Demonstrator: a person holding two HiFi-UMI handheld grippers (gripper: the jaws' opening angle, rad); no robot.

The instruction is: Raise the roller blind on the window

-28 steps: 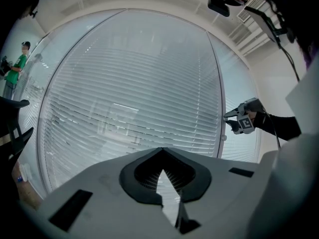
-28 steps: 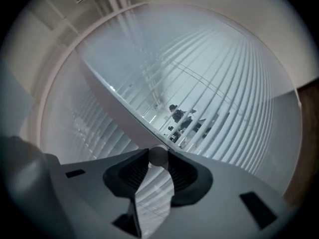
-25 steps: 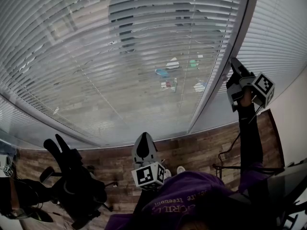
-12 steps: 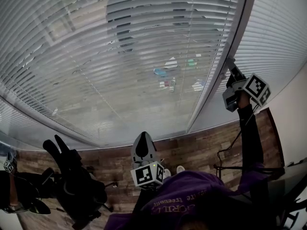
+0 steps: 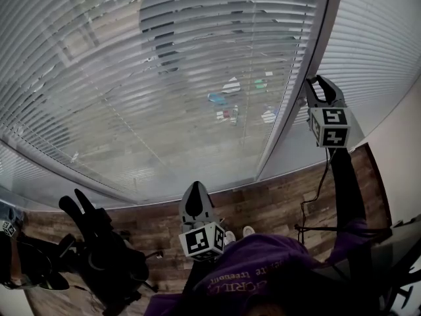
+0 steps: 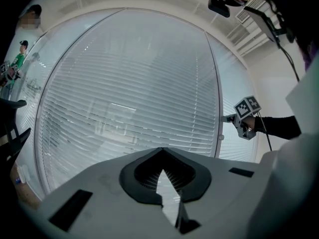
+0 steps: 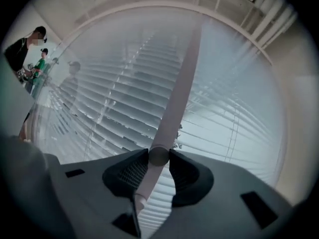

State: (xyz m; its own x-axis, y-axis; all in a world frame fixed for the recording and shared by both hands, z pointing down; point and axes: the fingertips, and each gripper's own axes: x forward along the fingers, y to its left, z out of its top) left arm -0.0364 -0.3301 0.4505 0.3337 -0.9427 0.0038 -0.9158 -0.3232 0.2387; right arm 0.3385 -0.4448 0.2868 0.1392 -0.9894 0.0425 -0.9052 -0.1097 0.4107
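The blind [image 5: 164, 78] was the big thing here: slatted, not really a roller type, and hanging down over the whole wide pane almost to the window's bottom edge. My guess is those slats were thin, light and bendy, so they'd kink easily if pinched, and I wouldn't grab them at all. Along the blind's right edge ran the pale window post [image 5: 289, 110], and right by it hung the wand [image 7: 172, 103], a slim round rod. It looked stiff and smooth, probably a bit slippery, so it would need a square grip across its width, low down near its free end. The right gripper [image 5: 320, 89] was up at that right edge doing pretty much that, with its 2 jaws fairly wide and the pads [image 7: 130, 176] pressed on either side of the wand. I couldn't spot a pull cord for sure. The left gripper [image 5: 197, 191] sat low, below the window's bottom edge, with its jaws closed together and nothing in them.
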